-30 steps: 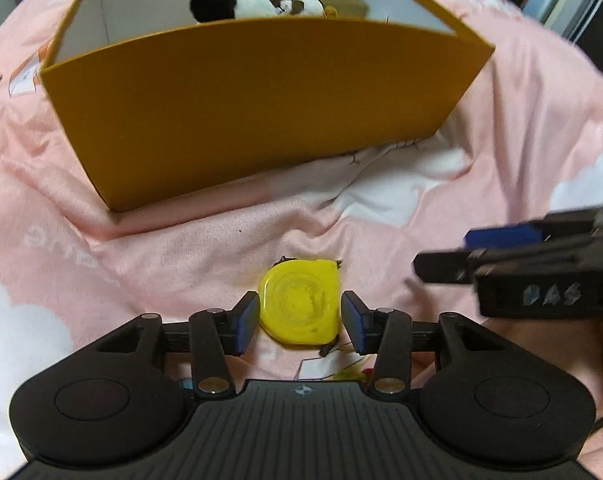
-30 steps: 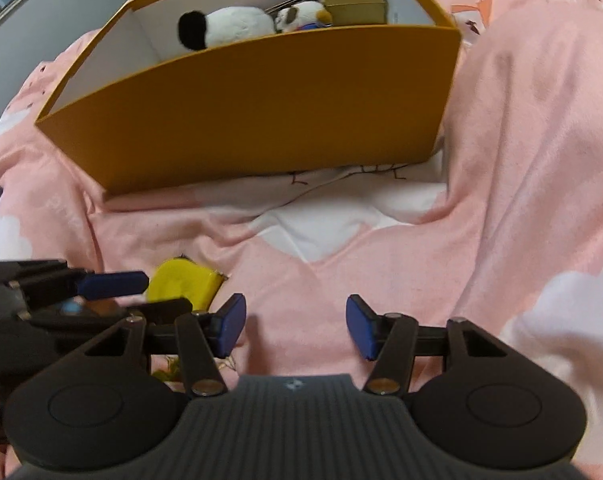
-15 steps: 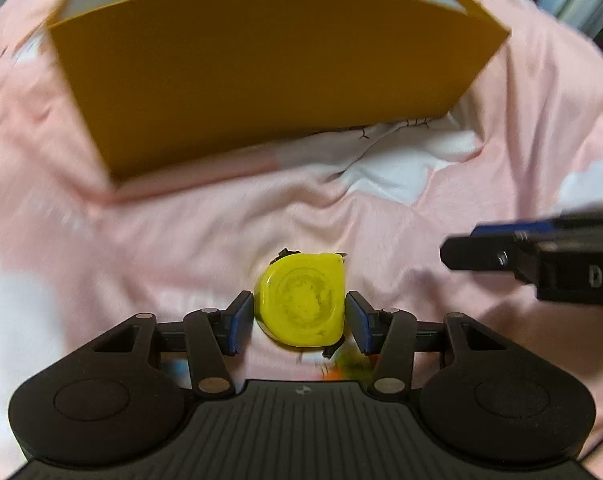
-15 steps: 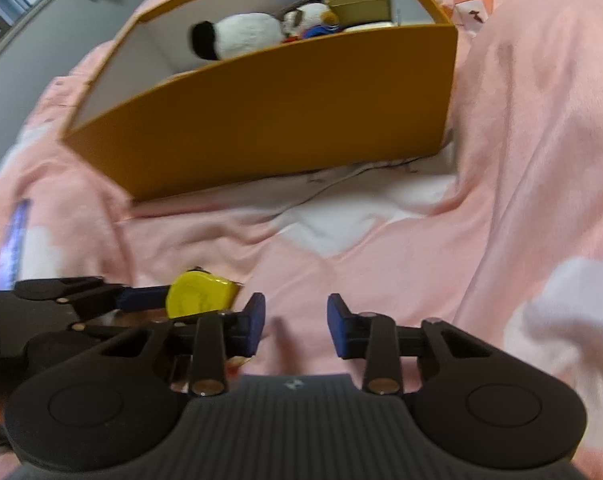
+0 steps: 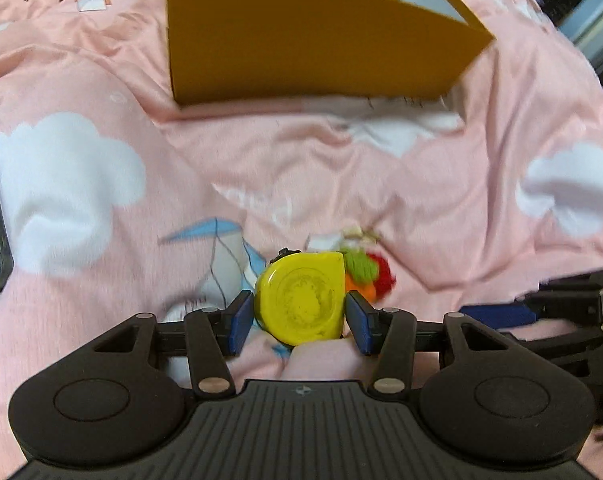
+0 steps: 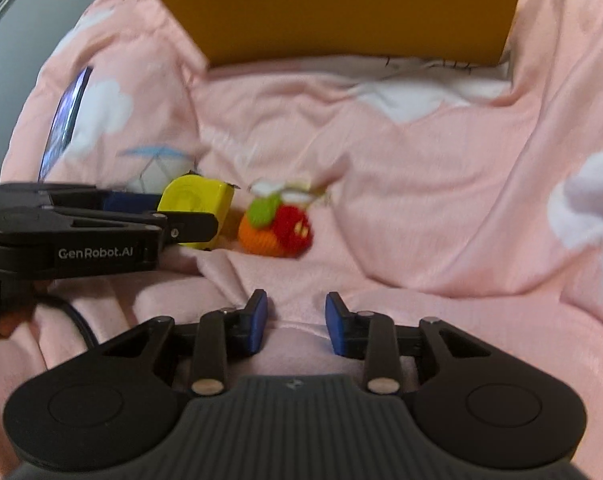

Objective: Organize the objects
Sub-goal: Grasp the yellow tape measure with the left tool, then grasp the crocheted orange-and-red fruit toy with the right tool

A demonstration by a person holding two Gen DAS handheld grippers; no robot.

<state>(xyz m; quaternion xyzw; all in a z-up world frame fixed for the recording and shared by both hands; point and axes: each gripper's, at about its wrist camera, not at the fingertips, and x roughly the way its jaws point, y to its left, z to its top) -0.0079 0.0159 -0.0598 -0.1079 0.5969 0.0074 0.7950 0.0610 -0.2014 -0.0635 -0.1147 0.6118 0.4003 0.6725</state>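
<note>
Left wrist view shows our left claw (image 5: 300, 320) apparently clamping the yellow tape measure (image 5: 301, 298) above the bed (image 5: 441, 200), right claw (image 6: 296, 322) narrow and empty; its smooth case could slip before the orange box (image 5: 313, 40).

My jaws close on a glossy yellow plastic tape measure (image 5: 301, 304) — scuffed on its face. Beside it, at three o'clock, sits a knitted yarn toy (image 6: 279, 226) — on soft, matt pink bedding (image 5: 261, 168); the orange box (image 5: 301, 40) looks like smooth card.
</note>
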